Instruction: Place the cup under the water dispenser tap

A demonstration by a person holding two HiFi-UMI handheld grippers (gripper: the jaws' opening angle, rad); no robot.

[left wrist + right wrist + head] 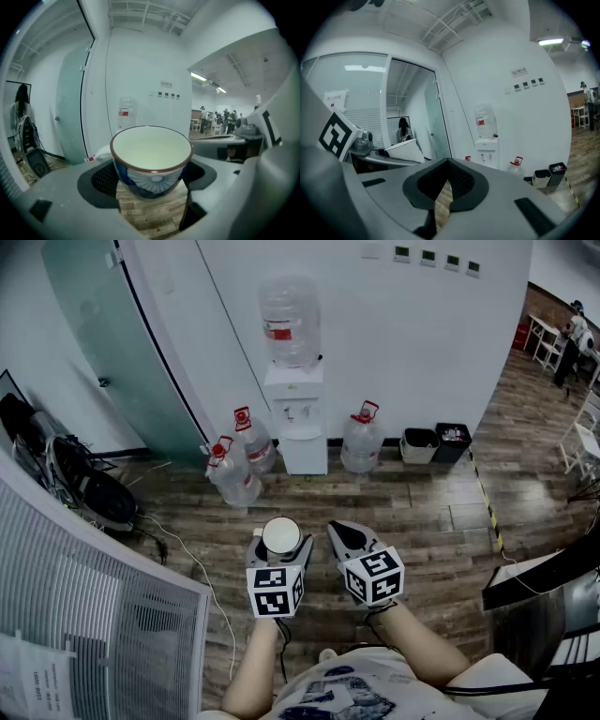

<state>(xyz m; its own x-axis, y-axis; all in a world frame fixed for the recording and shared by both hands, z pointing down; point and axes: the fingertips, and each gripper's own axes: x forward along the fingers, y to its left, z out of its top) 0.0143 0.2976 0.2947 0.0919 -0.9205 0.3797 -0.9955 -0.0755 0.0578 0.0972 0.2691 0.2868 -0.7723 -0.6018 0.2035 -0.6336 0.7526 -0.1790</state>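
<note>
A white cup point(280, 535) with a brown rim and blue pattern sits upright between the jaws of my left gripper point(280, 544), which is shut on it. In the left gripper view the cup point(151, 161) fills the middle, with the pads of the left gripper point(151, 180) against its sides. My right gripper point(345, 532) is beside it, shut with nothing in it; its jaw tips meet in the right gripper view point(447, 173). The white water dispenser point(300, 423) stands against the far wall ahead, with its taps point(298, 412) above a drip ledge, well away from both grippers.
Three large water bottles point(236, 474) point(254, 439) point(362, 439) stand on the wooden floor beside the dispenser. Two small bins point(420, 444) point(453, 442) sit at the wall to the right. A glass door point(122, 343), bags point(89, 488) and a cable point(192, 563) lie left.
</note>
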